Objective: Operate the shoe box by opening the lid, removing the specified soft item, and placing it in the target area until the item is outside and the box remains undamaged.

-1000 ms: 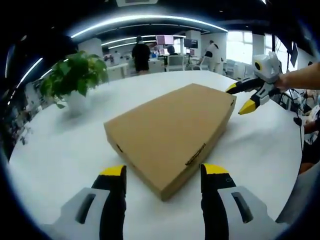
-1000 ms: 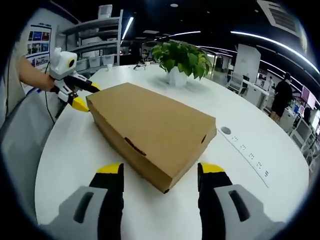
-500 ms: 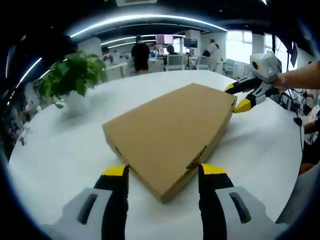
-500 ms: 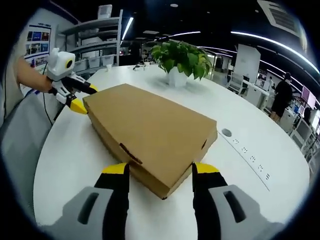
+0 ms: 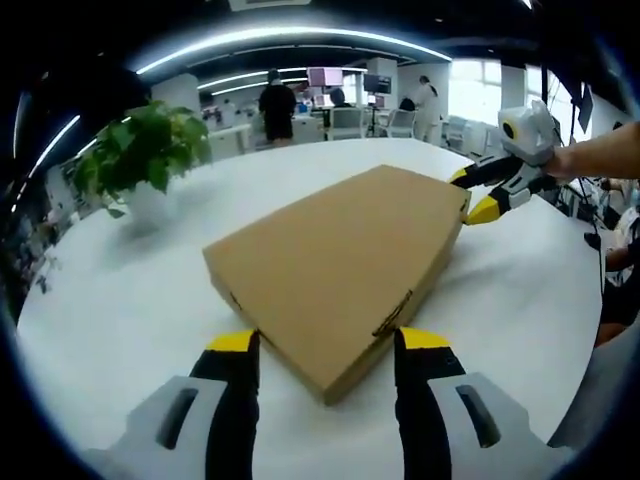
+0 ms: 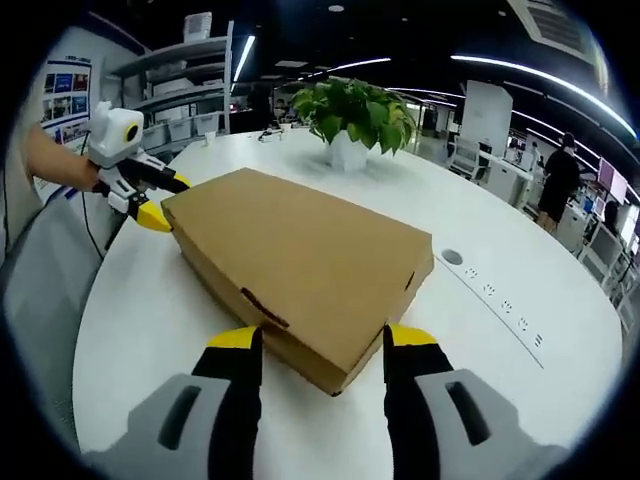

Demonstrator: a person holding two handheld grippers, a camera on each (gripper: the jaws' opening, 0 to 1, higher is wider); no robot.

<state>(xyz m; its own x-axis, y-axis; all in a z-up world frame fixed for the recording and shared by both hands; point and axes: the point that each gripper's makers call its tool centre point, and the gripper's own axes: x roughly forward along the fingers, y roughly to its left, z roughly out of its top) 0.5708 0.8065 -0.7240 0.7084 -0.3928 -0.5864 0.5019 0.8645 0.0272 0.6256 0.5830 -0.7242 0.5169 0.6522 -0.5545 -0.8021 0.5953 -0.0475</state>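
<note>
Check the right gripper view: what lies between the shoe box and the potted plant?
Bare white table. Nothing sits between the shoe box and the potted plant in the right gripper view.

The shoe box (image 5: 340,262) was a flat, plain brown cardboard carton with its lid shut, lying flat on the white round surface (image 5: 120,290) roughly in the middle, well in from every edge. In the right gripper view the shoe box (image 6: 300,255) showed a slot cut in its long side wall and a small notch in its short end. No soft item could be seen outside it.
</note>
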